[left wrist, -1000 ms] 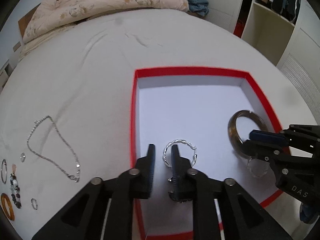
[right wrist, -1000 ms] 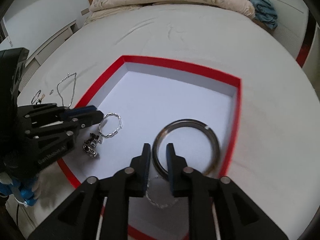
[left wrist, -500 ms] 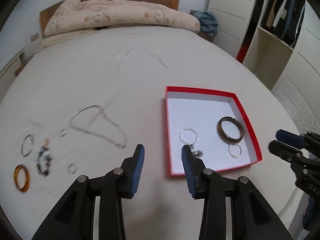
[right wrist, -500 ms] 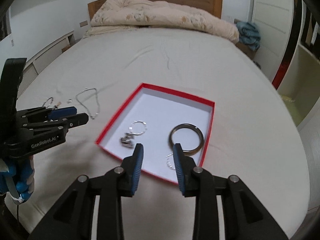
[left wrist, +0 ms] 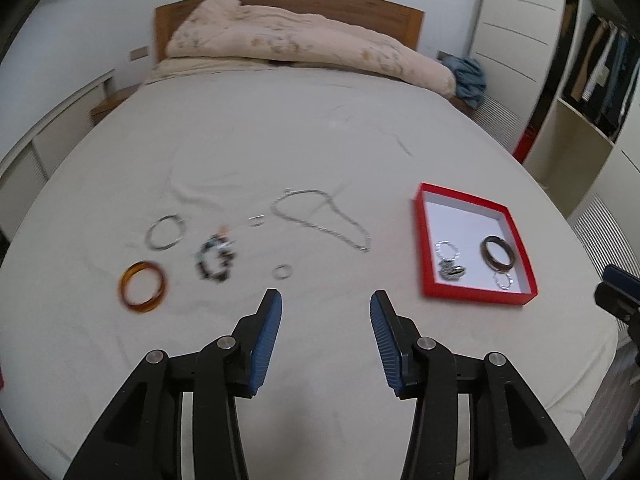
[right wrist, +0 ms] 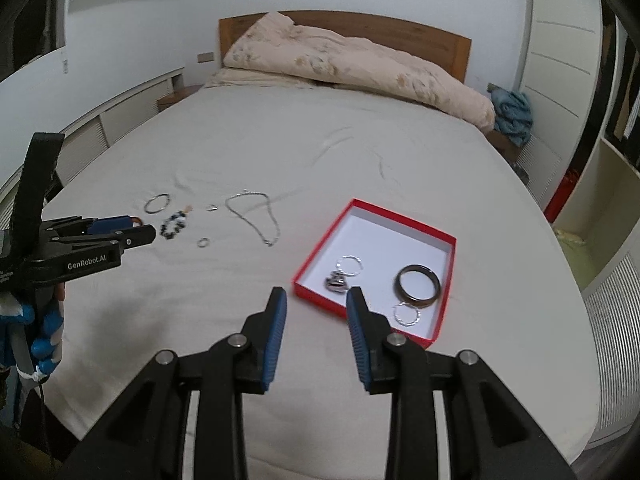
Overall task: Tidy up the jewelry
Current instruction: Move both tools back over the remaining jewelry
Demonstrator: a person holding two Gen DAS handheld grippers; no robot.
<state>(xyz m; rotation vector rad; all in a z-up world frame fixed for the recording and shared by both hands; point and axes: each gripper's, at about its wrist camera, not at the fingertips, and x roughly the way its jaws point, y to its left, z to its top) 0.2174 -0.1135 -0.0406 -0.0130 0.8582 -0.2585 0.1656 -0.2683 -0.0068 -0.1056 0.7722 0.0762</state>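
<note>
We have pulled both grippers back from the red box (left wrist: 476,296), jaws apart and empty; four pieces lie inside, six wait on the bed (left wrist: 280,144).

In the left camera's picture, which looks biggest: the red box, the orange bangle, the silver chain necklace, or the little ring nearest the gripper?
1. Red box
2. Silver chain necklace
3. Orange bangle, though motion blur makes its outline unsure
4. Little ring
</note>
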